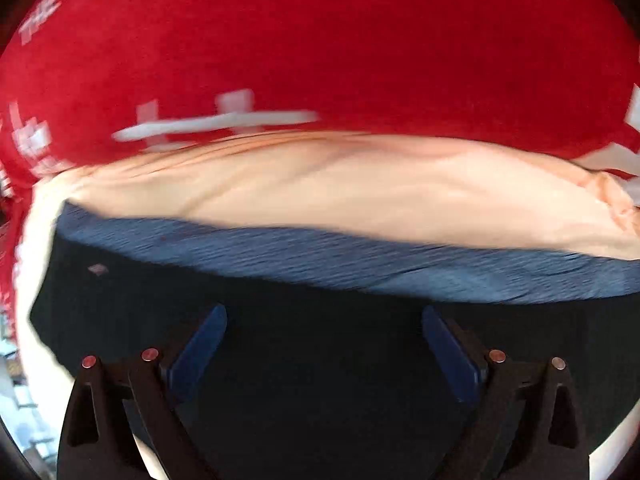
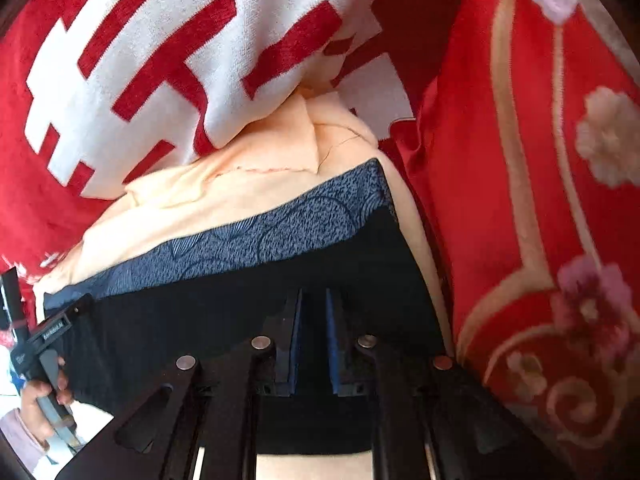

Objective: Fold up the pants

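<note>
With the left gripper (image 1: 324, 336) spread wide over the black pants (image 1: 320, 400) and the right gripper (image 2: 314, 320) nearly clenched, seemingly empty, regrasping comes next.

The pants (image 2: 248, 320) lie on a cloth (image 2: 192, 196) (itself atop a blanket (image 2: 52, 152)), cushion (image 2: 520, 200) at right.

A: Pants (image 1: 320, 380) — what is seen?

B: Dark, near-black fabric, laid flat. A blue-grey patterned band (image 2: 288, 224) is seen running along the far edge; swirl and leaf motifs are made out in the right wrist view, blurred in the left.

A: Where are they laid?

B: On a peach-coloured cloth (image 1: 340, 192), with a red and white blanket (image 2: 140, 60) beyond it. One side edge is seen at right.
</note>
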